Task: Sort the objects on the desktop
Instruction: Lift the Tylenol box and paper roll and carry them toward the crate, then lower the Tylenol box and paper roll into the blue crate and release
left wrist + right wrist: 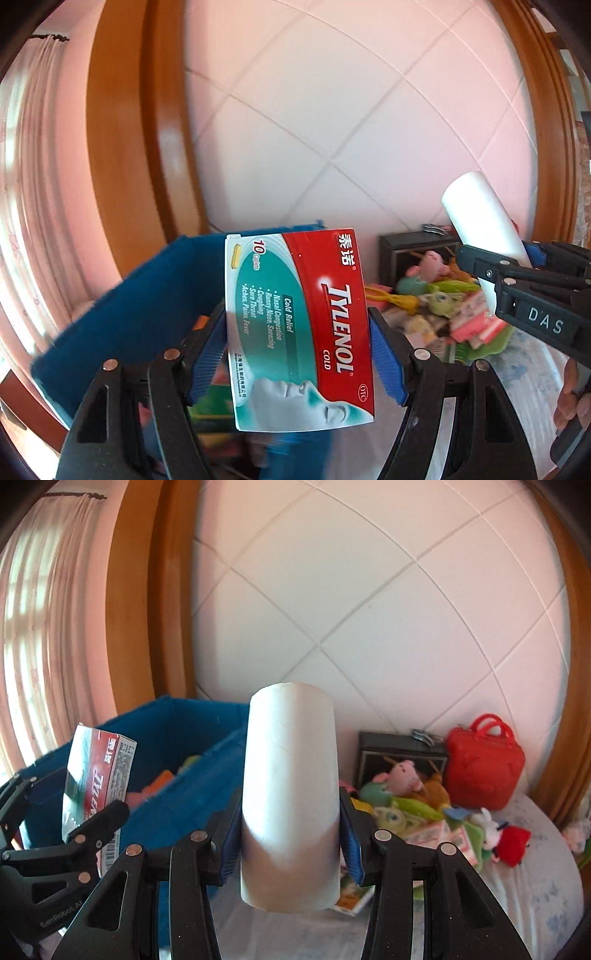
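Tylenol Cold box (299, 325) held aloft in left gripper (297, 345), blue pads (388, 360) pressing its two long edges, printed face toward the lens; blue fabric bin (129, 306) just behind and below it. White cylinder (290, 794), likely a plastic bottle or roll, clamped across its lower body by right gripper (290, 834), top end tilted away, above the table's patterned cloth (535, 878).

Handling, by judgement: carton is light, thin card, will crush or bow if squeezed harder; edge hold suits it. Cylinder is smooth, rigid, apt to slip or swivel between pads; a mid-body hold is better.

Unsorted heap remains near the wall: plush toys (402, 775), red toy handbag (484, 764), dark box (399, 749).
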`<state>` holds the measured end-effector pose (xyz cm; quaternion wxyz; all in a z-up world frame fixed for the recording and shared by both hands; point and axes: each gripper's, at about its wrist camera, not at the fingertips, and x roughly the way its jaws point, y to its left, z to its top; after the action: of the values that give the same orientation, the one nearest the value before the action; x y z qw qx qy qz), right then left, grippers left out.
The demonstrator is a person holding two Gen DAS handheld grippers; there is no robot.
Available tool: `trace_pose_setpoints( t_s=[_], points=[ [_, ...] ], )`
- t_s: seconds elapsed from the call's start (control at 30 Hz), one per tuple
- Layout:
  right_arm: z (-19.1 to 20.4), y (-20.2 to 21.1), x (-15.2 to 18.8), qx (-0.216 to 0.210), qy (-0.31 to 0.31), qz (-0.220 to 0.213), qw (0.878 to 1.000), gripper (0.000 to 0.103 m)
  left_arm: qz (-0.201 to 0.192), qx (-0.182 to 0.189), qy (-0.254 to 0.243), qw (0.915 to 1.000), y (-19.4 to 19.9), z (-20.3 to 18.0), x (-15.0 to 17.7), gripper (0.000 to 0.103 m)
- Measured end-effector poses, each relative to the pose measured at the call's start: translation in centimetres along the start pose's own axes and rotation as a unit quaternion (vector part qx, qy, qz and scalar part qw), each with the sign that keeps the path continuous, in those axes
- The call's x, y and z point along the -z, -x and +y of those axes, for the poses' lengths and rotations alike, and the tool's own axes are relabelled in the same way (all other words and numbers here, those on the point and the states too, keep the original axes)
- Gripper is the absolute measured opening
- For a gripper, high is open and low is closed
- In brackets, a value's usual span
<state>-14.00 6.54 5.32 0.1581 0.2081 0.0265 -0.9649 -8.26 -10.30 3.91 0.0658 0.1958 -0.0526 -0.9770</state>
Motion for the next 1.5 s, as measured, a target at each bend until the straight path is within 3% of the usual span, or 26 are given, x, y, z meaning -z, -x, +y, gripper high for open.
trace_pose_setpoints(
  t_s=[0.17,0.3,0.43,0.6,0.73,1.0,1.13,1.4,1.5],
  points=[
    [9.2,-3.2,-4.1,-0.041,-0.022,0.012,0.999,0.045,0.015,-0.026,-0.008,0.9995,-2.3,10.0,-2.3,0.072],
    [15.2,-7.8,-5.9,-0.069,-0.045,0.059,0.995,0.045,0.081,-0.027,-0.013,0.9963,-7.6,15.9,-2.8,0.072],
    [19.1,-13.5,-5.0,-0.056,-0.050,0.133,0.988,0.045,0.160,-0.030,-0.006,0.9866,-13.1,18.8,-2.0,0.072],
    [21.0,-17.3,-2.9,-0.020,-0.027,0.184,0.982,0.045,0.196,-0.008,-0.001,0.9805,-15.6,19.6,-1.0,0.073],
    [20.7,-18.7,-1.7,0.004,-0.018,0.209,0.978,0.045,0.201,0.001,0.002,0.9796,-15.9,19.5,-1.4,0.073],
    [21.4,-18.5,-1.6,0.046,0.006,0.211,0.976,0.047,0.214,0.012,-0.002,0.9768,-15.6,19.1,-0.6,0.073],
    [22.0,-17.3,-2.1,0.077,0.032,0.190,0.978,0.060,0.212,0.007,0.002,0.9773,-15.2,19.2,-0.5,0.073],
    [22.2,-13.5,-3.0,0.094,0.043,0.137,0.985,0.103,0.164,-0.007,0.034,0.9859,-11.2,20.7,-0.8,0.073],
    [22.4,-11.3,-3.2,0.087,0.053,0.107,0.989,0.103,0.131,0.001,0.046,0.9904,-8.7,20.9,-0.8,0.073]
  ],
)
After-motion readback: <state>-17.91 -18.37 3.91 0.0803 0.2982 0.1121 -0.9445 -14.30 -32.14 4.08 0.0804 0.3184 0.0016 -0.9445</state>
